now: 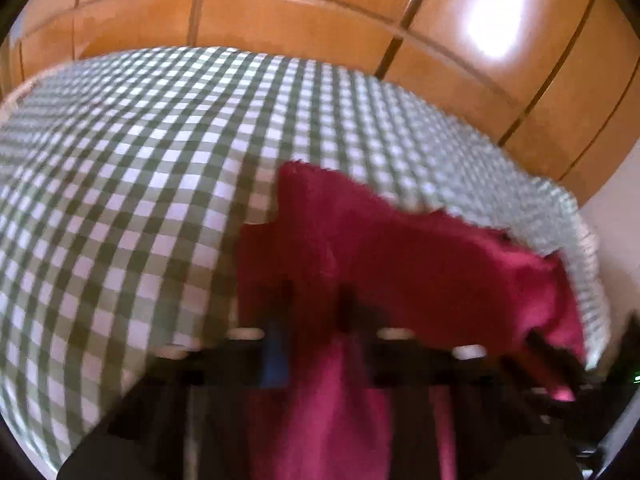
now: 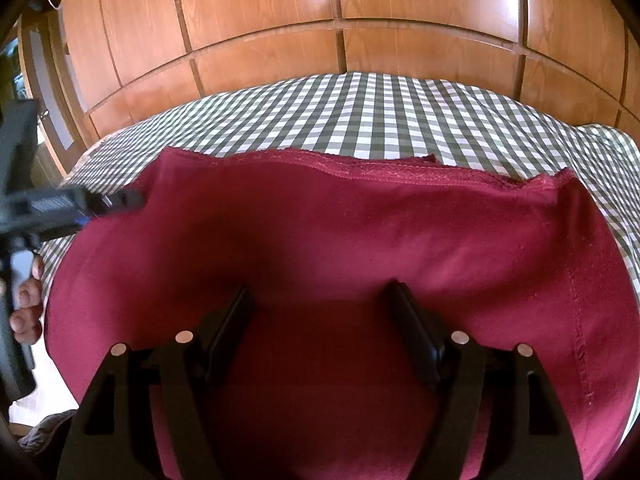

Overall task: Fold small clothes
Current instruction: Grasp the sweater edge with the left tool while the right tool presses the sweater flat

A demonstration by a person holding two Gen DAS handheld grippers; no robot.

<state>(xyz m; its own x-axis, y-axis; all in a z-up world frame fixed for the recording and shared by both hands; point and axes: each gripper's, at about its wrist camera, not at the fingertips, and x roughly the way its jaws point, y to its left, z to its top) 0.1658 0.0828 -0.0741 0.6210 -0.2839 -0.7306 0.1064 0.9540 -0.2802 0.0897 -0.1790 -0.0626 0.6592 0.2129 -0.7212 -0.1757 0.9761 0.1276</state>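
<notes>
While the left claw (image 2: 136, 198) pinches the maroon cloth (image 2: 340, 240), the right claw (image 2: 320, 300) gapes, no writing legible

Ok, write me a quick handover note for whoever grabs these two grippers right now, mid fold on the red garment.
Left hand-held gripper: shut on the red garment, pinching its left edge; the left view is motion-blurred, so it appears to be moving.
Right hand-held gripper: open, over the middle of the garment, gripping nothing.
The garment lies spread on the green checked bedcover, hemmed edge on the far side, with a wooden wardrobe behind.
Done: garment laid out, left edge gripped.
Left: probably carry that edge across to fold, likely using the right gripper to steady the cloth, then finish the folds.
</notes>
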